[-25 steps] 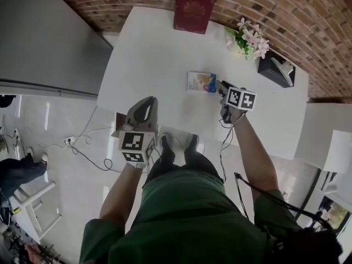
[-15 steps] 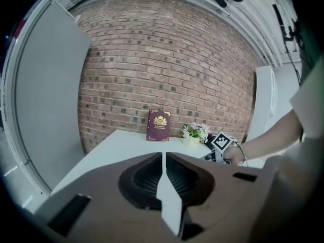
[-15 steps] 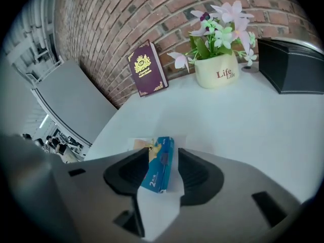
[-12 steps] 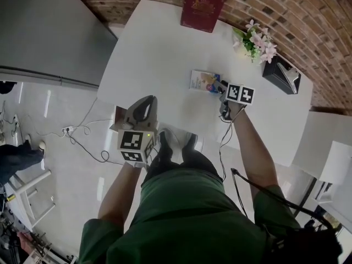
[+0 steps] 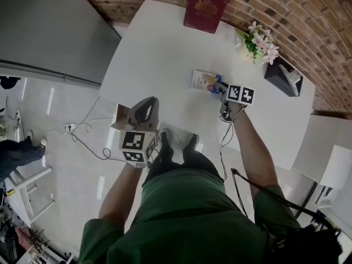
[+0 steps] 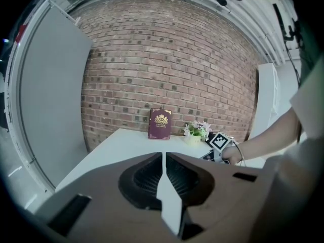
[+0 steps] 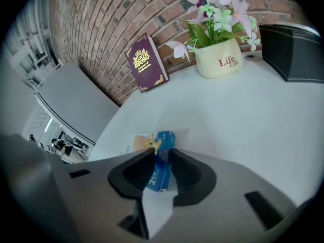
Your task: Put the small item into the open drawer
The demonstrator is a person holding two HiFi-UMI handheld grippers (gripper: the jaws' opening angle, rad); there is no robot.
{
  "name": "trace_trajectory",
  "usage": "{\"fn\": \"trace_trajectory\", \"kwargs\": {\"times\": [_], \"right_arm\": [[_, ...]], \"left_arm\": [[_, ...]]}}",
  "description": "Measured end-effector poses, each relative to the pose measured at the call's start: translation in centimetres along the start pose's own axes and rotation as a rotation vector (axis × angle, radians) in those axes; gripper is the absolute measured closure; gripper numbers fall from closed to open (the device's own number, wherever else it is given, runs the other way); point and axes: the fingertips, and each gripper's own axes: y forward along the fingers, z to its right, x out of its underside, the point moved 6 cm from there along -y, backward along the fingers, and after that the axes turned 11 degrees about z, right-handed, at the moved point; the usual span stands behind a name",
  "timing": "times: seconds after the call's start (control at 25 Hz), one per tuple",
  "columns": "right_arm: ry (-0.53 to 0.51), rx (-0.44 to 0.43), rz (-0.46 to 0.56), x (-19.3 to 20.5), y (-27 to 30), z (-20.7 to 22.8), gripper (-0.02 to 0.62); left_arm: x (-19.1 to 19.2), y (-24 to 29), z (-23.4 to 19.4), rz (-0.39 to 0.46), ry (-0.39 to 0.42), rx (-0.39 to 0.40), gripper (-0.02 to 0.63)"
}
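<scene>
A small blue and white box (image 5: 203, 81) lies flat on the white table (image 5: 159, 54), near its middle. My right gripper (image 5: 220, 87) is at the box's right end. In the right gripper view the box's blue end (image 7: 165, 139) stands between the jaws, which are closing on it, and both pads touch its sides. My left gripper (image 5: 145, 105) hovers at the table's near left edge, shut and empty, over the open white drawer (image 5: 120, 119). Its jaws (image 6: 164, 160) point across the table toward the brick wall.
A dark red book (image 5: 205, 9) leans on the brick wall at the table's far edge. A pot of pink flowers (image 5: 258, 42) and a black holder (image 5: 283, 76) stand at the far right. A grey cabinet (image 5: 49, 32) is on the left; cables lie on the floor.
My right gripper has moved forward onto the box's right end, and the box now sits between its jaws. The left gripper has stayed over the drawer.
</scene>
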Motion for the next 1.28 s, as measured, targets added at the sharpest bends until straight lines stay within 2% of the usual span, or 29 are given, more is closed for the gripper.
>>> {"fn": "trace_trajectory", "kwargs": {"times": [0.16, 0.44, 0.64, 0.76, 1.0, 1.28], "right_arm": [[0.021, -0.004, 0.044, -0.2, -0.7, 0.1, 0.507], [0.025, -0.059, 0.126, -1.0, -2.1, -1.3, 0.558], [0.009, -0.118, 0.171, -1.8, -3.1, -2.4, 0.565], [0.014, -0.154, 0.189, -2.2, -3.6, -3.1, 0.565], [0.018, -0.249, 0.192, -2.8, -3.7, -5.3, 0.565], [0.002, -0.379, 0.138, -1.9, -2.1, -9.9, 0.565]], "left_arm": [[0.2, -0.1, 0.1, 0.020, 0.032, -0.015, 0.592], [0.6, -0.9, 1.1, 0.014, 0.034, -0.027, 0.592], [0.7, -1.6, 2.2, 0.018, 0.035, -0.039, 0.592], [0.7, -2.2, 3.2, -0.013, 0.015, -0.041, 0.592], [0.9, -3.7, 4.0, -0.004, 0.011, -0.098, 0.592], [1.0, -5.7, 3.5, 0.046, -0.002, -0.203, 0.592]]}}
